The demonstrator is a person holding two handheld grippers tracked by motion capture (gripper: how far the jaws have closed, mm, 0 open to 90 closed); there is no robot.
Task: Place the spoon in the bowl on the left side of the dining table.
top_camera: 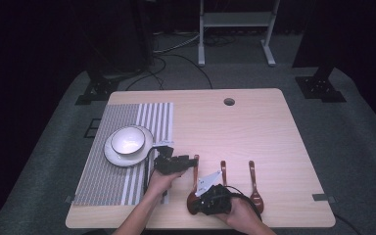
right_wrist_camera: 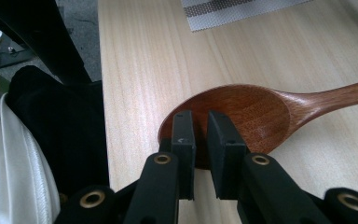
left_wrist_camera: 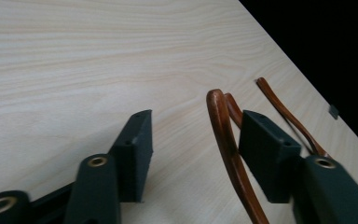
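Three brown wooden spoons lie side by side near the table's front edge. My left gripper (top_camera: 188, 161) (left_wrist_camera: 198, 119) is open at the far tip of the leftmost spoon (top_camera: 195, 171). That spoon's handle (left_wrist_camera: 223, 130) runs up between the jaws, right against the right-hand one. My right gripper (top_camera: 200, 200) (right_wrist_camera: 200, 114) is at the same spoon's bowl (right_wrist_camera: 251, 112), jaws nearly together with a thin gap, their tips over the bowl's near rim and nothing pinched between them. The middle spoon (top_camera: 223, 169) and right spoon (top_camera: 253, 181) lie untouched.
A grey-and-white striped placemat (top_camera: 107, 181) covers the table's left side, with a white bowl (top_camera: 127, 139) on a white plate (top_camera: 110, 154). A cable hole (top_camera: 229, 102) is near the far edge. The table's front edge (right_wrist_camera: 103, 93) runs close to the spoon bowl.
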